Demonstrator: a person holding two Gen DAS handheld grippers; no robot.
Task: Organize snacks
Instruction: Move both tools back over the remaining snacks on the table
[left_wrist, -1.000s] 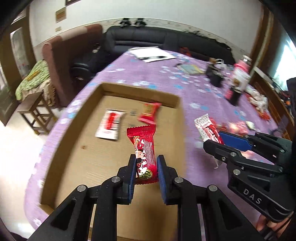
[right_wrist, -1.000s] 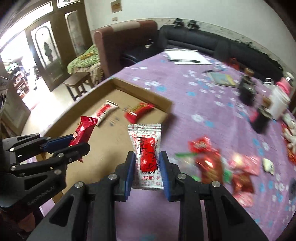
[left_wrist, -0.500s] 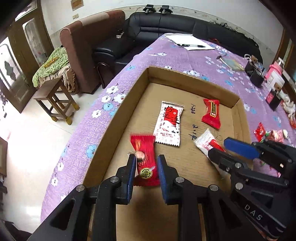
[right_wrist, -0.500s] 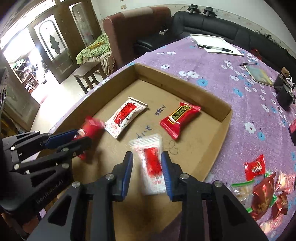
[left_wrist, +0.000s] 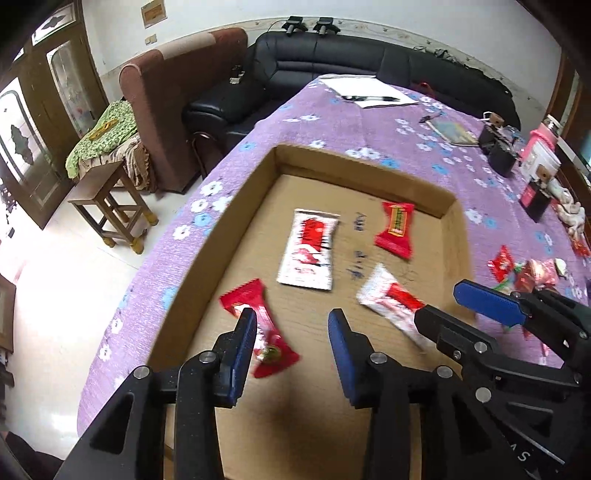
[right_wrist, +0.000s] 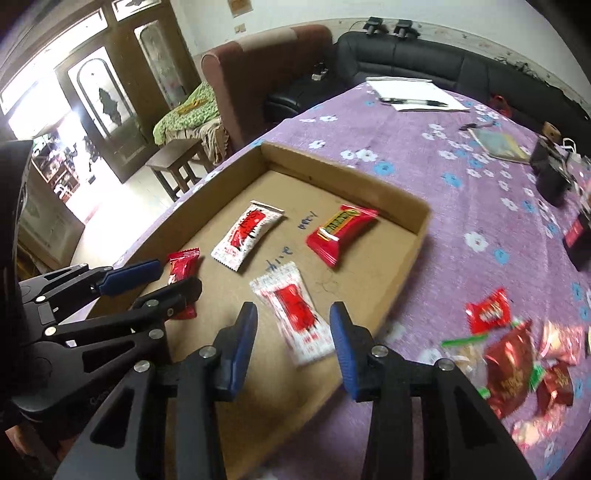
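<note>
Both my grippers hover over the cardboard tray (left_wrist: 236, 229), jaws opening. My left gripper (left_wrist: 291, 332) has let go of the red snack (left_wrist: 266, 332), which lies blurred by its left pad. My right gripper (right_wrist: 293, 325) frames the white-and-red packet (right_wrist: 295, 314) without pressing it. Loose snacks (right_wrist: 517, 362) sit on the purple cloth (right_wrist: 461, 177) at three o'clock

Both grippers tilt steeply downward, side by side. The left gripper (left_wrist: 291, 325) has its jaws opening, the blue pads clear of anything. The right gripper (right_wrist: 293, 325) matches it, jaws opening and gripping nothing.
</note>
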